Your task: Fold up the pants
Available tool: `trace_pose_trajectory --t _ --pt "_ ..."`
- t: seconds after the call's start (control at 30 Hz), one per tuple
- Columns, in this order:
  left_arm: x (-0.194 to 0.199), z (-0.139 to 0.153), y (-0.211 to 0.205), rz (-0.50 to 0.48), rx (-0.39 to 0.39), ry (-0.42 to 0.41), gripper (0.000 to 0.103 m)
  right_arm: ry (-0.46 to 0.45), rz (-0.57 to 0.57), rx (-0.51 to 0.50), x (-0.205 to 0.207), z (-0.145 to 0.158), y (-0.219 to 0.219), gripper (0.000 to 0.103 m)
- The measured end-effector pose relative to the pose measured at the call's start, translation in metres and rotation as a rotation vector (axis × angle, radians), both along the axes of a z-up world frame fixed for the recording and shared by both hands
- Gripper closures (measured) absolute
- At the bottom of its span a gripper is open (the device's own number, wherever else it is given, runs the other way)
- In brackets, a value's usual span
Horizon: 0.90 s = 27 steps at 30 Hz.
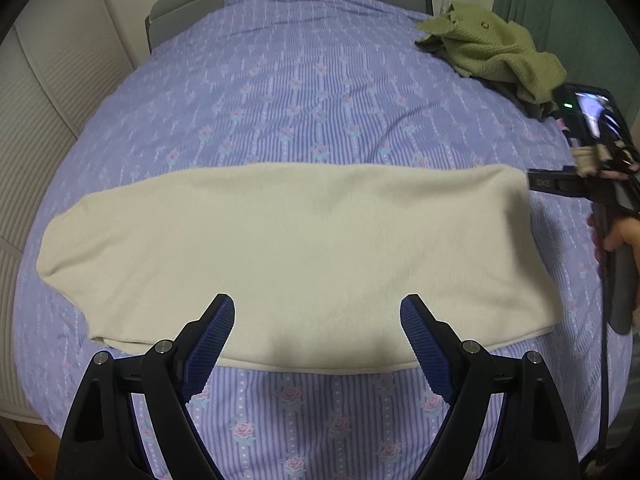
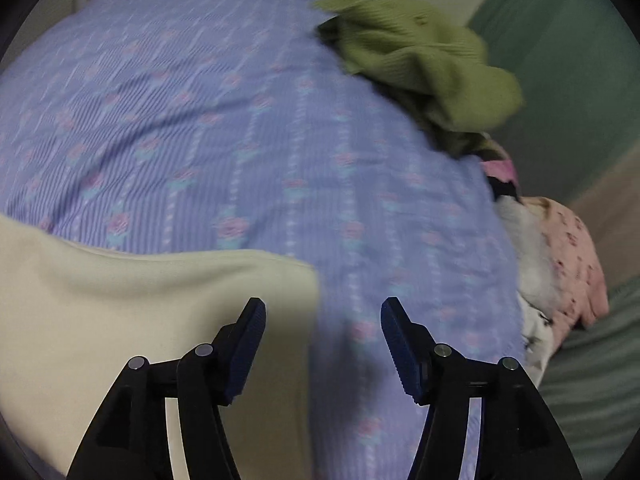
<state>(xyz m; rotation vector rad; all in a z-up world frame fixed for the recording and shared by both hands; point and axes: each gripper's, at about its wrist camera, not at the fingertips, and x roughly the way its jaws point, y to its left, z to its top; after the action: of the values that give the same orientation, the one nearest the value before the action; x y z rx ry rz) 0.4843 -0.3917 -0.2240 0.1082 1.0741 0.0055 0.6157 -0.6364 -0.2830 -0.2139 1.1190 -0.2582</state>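
Observation:
The cream pants [image 1: 296, 252] lie folded lengthwise in a long flat band across the purple floral bedspread [image 1: 304, 100]. My left gripper [image 1: 318, 308] is open and empty, hovering over the band's near edge at its middle. The right gripper shows in the left wrist view [image 1: 548, 184] at the band's right end, held by a hand. In the right wrist view my right gripper [image 2: 323, 312] is open and empty, straddling the right end of the pants [image 2: 132, 304], with its right finger over the bedspread [image 2: 240, 120].
A crumpled green knit garment [image 1: 492, 52] lies at the bed's far right, also in the right wrist view [image 2: 420, 64]. Pink and white clothes [image 2: 560, 264] are piled at the bed's right edge. A grey headboard [image 1: 188, 8] stands at the far end, a white wardrobe [image 1: 52, 92] on the left.

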Motion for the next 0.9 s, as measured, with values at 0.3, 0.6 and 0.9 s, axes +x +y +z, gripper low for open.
trace_pose_trajectory --t 0.3,0.6,0.9 --pt "-0.059 0.041 0.045 0.04 0.019 -0.124 0.017 -0.142 0.135 0.155 -0.1 0.084 0.033 0.043" --pt "-0.137 0.068 0.16 0.177 0.053 -0.174 0.015 -0.205 0.401 0.353 -0.183 0.13 0.17 0.043" --pt "-0.168 0.074 0.309 0.169 0.036 -0.194 0.014 -0.159 0.481 0.479 -0.222 0.125 0.333 0.043"
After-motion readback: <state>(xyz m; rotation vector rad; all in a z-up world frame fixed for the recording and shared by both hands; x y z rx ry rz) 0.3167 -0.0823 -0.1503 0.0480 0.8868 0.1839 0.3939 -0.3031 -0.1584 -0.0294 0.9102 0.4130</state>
